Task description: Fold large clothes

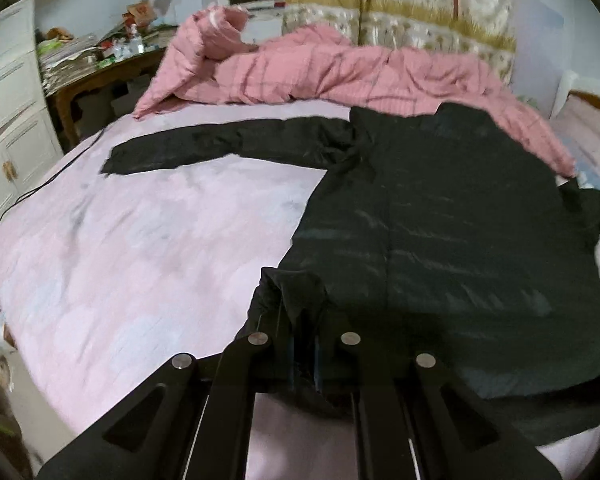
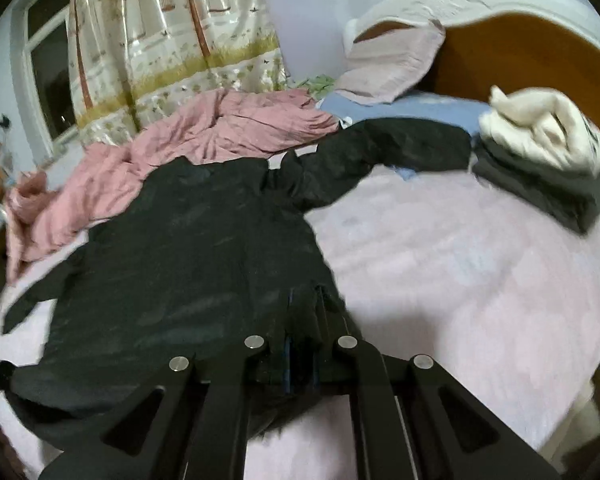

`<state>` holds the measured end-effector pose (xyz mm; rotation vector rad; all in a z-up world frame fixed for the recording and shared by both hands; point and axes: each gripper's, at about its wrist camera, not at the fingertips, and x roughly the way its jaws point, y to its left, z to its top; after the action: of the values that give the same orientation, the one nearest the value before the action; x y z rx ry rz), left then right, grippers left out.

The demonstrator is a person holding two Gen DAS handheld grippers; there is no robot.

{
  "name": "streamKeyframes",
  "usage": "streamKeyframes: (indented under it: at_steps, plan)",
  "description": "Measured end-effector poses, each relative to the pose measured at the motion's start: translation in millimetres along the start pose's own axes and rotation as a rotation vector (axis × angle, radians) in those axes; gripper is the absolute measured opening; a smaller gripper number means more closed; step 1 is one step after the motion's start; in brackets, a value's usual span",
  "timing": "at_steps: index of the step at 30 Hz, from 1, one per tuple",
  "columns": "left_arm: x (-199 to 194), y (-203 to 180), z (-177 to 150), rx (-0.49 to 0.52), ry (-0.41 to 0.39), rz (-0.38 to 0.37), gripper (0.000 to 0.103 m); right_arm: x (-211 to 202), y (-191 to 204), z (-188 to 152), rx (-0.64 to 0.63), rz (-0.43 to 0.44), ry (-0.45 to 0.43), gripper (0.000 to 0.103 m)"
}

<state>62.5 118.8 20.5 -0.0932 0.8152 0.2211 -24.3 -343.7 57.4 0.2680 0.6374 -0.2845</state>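
A large black long-sleeved garment [image 1: 440, 220] lies spread on a pink bed sheet [image 1: 140, 260]. One sleeve [image 1: 220, 144] stretches out to the left. My left gripper [image 1: 302, 320] is shut on the garment's near left hem corner, which bunches between the jaws. In the right wrist view the garment [image 2: 200, 248] lies ahead with its other sleeve [image 2: 388, 148] reaching toward the headboard. My right gripper [image 2: 304, 320] is shut on the near right hem corner.
A crumpled pink quilt [image 1: 320, 72] lies at the far side of the bed. A pile of folded clothes [image 2: 544, 160] and a pillow [image 2: 392, 68] sit by the wooden headboard [image 2: 520, 60]. A cluttered desk [image 1: 92, 64] and white drawers [image 1: 8, 112] stand left.
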Motion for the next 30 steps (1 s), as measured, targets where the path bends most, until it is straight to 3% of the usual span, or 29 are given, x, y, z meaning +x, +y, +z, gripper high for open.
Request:
streamKeyframes:
  at_steps: [4, 10, 11, 12, 14, 16, 17, 18, 21, 23, 26, 28, 30]
  plan:
    - [48.6, -12.0, 11.1, 0.009, 0.064, 0.013, 0.007, 63.7, 12.8, 5.8, -0.008, -0.029, 0.029, 0.007]
    - [67.7, -19.1, 6.7, 0.041, -0.01, -0.004, 0.013, 102.9, -0.3, -9.3, 0.064, -0.031, 0.045, 0.013]
    - [64.7, -20.8, 7.8, 0.054, -0.038, 0.0, 0.021, 102.3, -1.3, -9.3, 0.058, -0.036, 0.033, 0.015]
    - [59.8, -21.0, 8.1, 0.061, -0.068, 0.006, 0.038, 98.2, -2.7, -8.5, 0.047, -0.051, 0.004, 0.019]
    - [46.2, -21.0, 7.6, 0.064, -0.137, 0.015, 0.062, 87.3, -6.1, -6.6, 0.035, -0.092, -0.054, 0.03]
    - [22.6, -20.6, 5.0, 0.077, -0.248, 0.012, 0.07, 69.8, -11.7, -2.8, 0.046, -0.112, -0.121, 0.055]
    - [9.1, -21.4, 2.3, 0.093, -0.306, 0.006, 0.082, 58.7, -14.7, -2.3, 0.05, -0.103, -0.158, 0.066]
    - [-4.3, -21.4, -1.8, 0.108, -0.362, -0.001, 0.093, 49.3, -15.1, -1.9, 0.049, -0.097, -0.183, 0.067]
    - [-41.6, -22.8, -16.6, 0.145, -0.482, -0.08, 0.101, 16.8, -8.8, -4.3, -0.012, -0.083, -0.27, 0.073]
    - [-60.7, -25.0, -25.8, 0.182, -0.504, -0.173, 0.101, -0.6, -1.7, -8.6, -0.056, -0.046, -0.31, 0.08]
    - [-80.8, -35.2, -36.3, 0.231, -0.527, -0.232, 0.102, -26.4, 16.3, -20.9, -0.143, 0.117, -0.315, 0.082]
    - [-85.7, -43.2, -40.7, 0.269, -0.495, -0.319, 0.102, -33.7, 35.3, -30.9, -0.23, 0.268, -0.262, 0.085]
    - [-81.3, -56.3, -44.1, 0.326, -0.429, -0.393, 0.102, -26.0, 53.6, -39.8, -0.313, 0.427, -0.126, 0.086]
